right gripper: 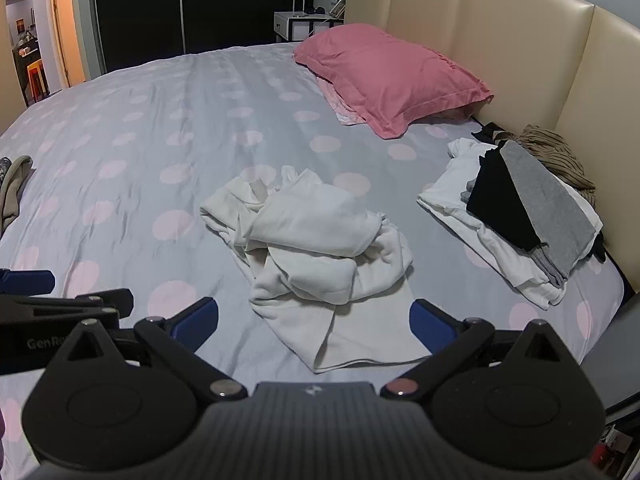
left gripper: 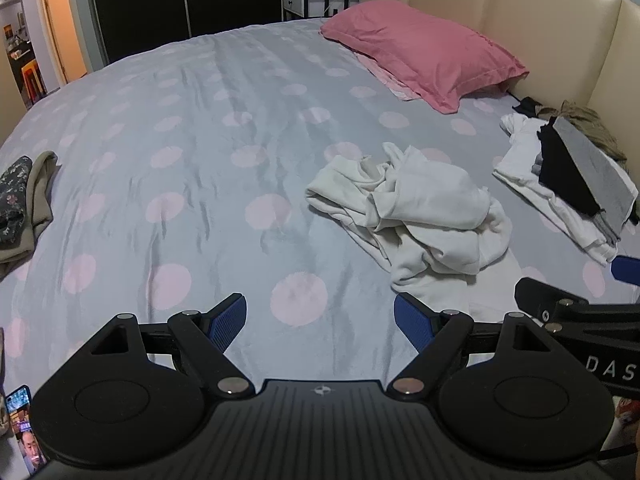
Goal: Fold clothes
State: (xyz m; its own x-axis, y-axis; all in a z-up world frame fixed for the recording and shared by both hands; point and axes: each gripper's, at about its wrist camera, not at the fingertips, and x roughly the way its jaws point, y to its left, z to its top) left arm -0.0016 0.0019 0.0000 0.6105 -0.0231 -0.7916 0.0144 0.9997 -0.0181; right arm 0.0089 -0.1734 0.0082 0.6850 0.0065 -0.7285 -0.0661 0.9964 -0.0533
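While we hold both tools low over the bed (right gripper: 120,128), our right gripper (right gripper: 314,326) stands spread wide and empty, the crumpled white garment (right gripper: 320,248) lying just ahead between its fingers. Our left gripper (left gripper: 320,322), equally spread, has the garment ahead to its right, so the right hand is nearer. Farther off, a folded stack (right gripper: 516,224) lies by the headboard (right gripper: 480,40).

Light: dim, cool indoors; warm glow from the doorway (left gripper: 56,40) far left.
Distortion: fisheye curved the edges.
Focus: sharp.
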